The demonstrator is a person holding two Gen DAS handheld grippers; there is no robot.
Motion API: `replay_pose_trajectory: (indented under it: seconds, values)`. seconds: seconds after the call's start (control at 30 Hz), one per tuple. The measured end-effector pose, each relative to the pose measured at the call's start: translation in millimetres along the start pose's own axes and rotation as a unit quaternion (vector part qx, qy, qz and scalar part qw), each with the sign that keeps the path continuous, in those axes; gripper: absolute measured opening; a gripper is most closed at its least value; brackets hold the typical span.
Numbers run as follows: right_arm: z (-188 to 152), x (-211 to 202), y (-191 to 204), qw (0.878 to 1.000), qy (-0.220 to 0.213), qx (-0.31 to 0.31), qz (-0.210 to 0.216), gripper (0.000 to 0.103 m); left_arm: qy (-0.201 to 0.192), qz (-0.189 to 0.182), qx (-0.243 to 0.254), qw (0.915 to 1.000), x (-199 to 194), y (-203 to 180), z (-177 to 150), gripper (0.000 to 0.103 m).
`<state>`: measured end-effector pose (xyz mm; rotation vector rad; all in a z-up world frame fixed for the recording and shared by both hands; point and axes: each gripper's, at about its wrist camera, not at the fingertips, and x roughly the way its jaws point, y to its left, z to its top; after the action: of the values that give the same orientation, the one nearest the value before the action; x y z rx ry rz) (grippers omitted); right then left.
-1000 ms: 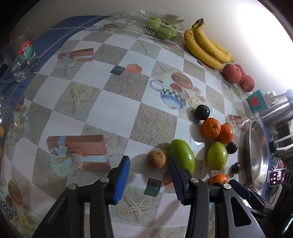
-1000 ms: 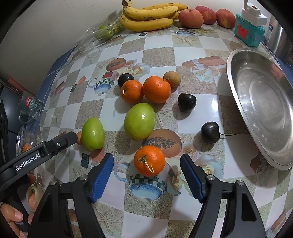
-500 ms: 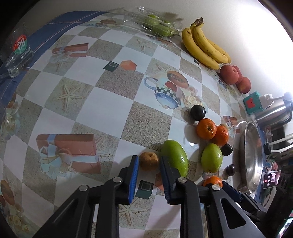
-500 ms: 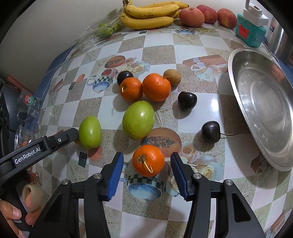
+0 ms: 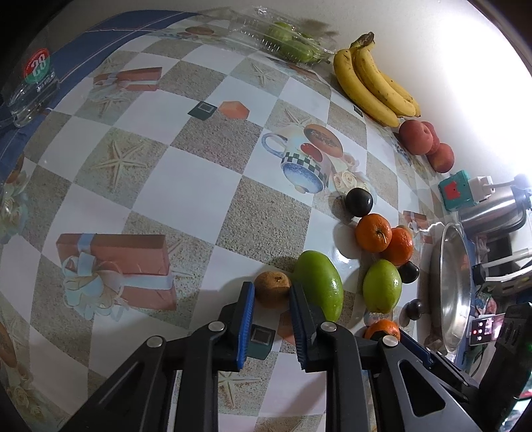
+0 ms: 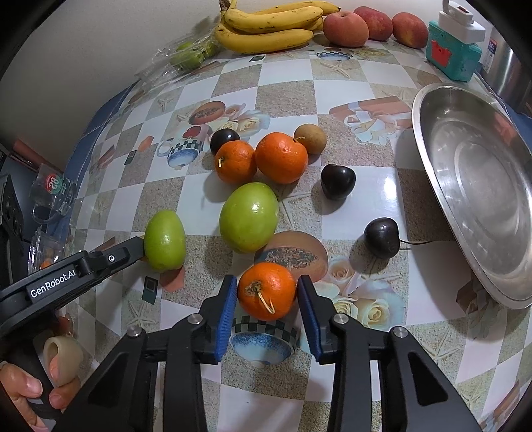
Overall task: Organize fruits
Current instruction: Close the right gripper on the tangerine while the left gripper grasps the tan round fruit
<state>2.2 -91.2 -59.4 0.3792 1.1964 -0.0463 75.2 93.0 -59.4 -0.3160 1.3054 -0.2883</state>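
Note:
In the left wrist view, my left gripper (image 5: 271, 294) has its blue pads on both sides of a small brown kiwi-like fruit (image 5: 272, 288) on the table, beside a green mango (image 5: 319, 288). In the right wrist view, my right gripper (image 6: 267, 292) has its pads against both sides of an orange (image 6: 267, 289) with a short stem. Two more oranges (image 6: 262, 161), a second green fruit (image 6: 249, 216), another brown fruit (image 6: 311, 138) and dark plums (image 6: 337, 181) lie beyond it. The left gripper shows at the left (image 6: 99, 259), next to the mango (image 6: 164, 239).
A steel basin (image 6: 478, 186) sits at the right. Bananas (image 6: 269, 26), peaches (image 6: 345, 28) and a clear pack of green fruit (image 6: 189, 54) line the wall. A teal box (image 6: 454, 58) and a glass mug (image 5: 33, 86) stand at the edges.
Both grippers have narrowed: the left around the brown fruit, the right around the near orange. Both have moved slightly forward.

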Motion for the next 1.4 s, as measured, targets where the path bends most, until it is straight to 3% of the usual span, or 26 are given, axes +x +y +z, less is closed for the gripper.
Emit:
replay_pose_trajectory:
  seconds: [0.8, 1.13, 1.2, 1.4]
  values:
    - [-2.4, -14.2, 2.2, 0.999, -0.016, 0.000, 0.028, 0.038, -0.020, 0.010, -0.014, 0.9997, -20.2, 3.8, 1.5, 0.021]
    - [0.0, -35.9, -15.4, 0.998, -0.046, 0.024, 0.034, 0.038, -0.037, 0.015, 0.006, 0.9992, -39.9, -22.9, 4.3, 0.021]
    - [1.7, -43.2, -21.9, 0.997, -0.056, 0.032, 0.029, 0.038, -0.038, 0.013, 0.012, 0.9991, -42.4, -31.4, 4.9, 0.008]
    - [5.5, -55.7, -42.1, 0.995, -0.076, 0.055, 0.016, 0.038, -0.039, 0.007, 0.032, 0.9987, -42.8, -56.0, 6.8, 0.008]
